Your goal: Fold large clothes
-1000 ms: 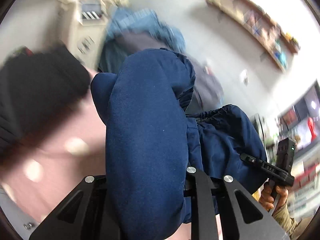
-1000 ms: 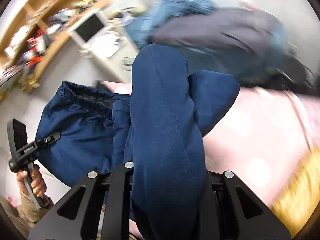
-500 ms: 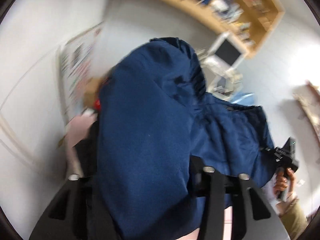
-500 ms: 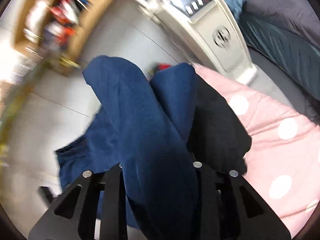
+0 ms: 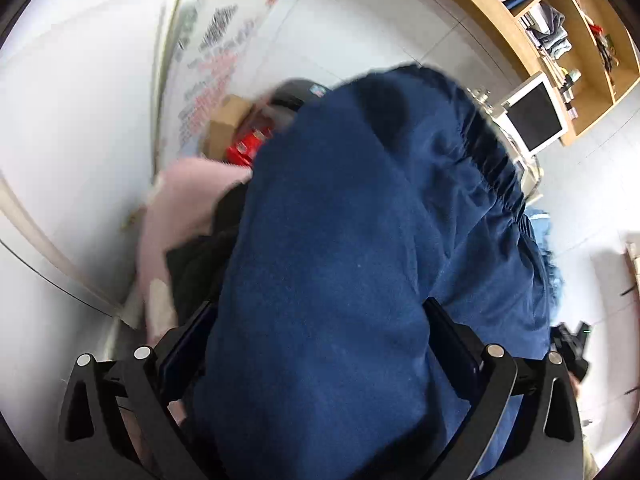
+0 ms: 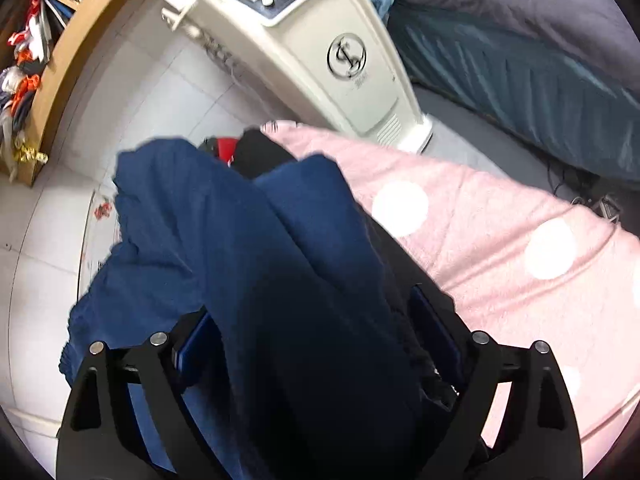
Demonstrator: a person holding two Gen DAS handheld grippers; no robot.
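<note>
Item: navy trousers (image 5: 340, 280), elastic-waisted, bunched in soft folds. We hold them across both grippers.

Left gripper (image 5: 316, 344): jaws spreading; the cloth lies loose between the fingers, the pads not pressing it. The gathered waistband (image 5: 492, 168) sits at the far right edge of the fabric in this view.

Right gripper (image 6: 316, 332): jaws likewise spreading, the folded legs draped between its fingers. In this view we see the long axis run from near us away to far left.

Beneath: a dark garment (image 6: 256, 156) on a pink spotted blanket (image 6: 500, 232), the trousers over its left end.

Beyond: cream appliance (image 6: 320, 48), wooden shelves (image 5: 560, 32), monitor (image 5: 534, 116), red object (image 5: 246, 148).
</note>
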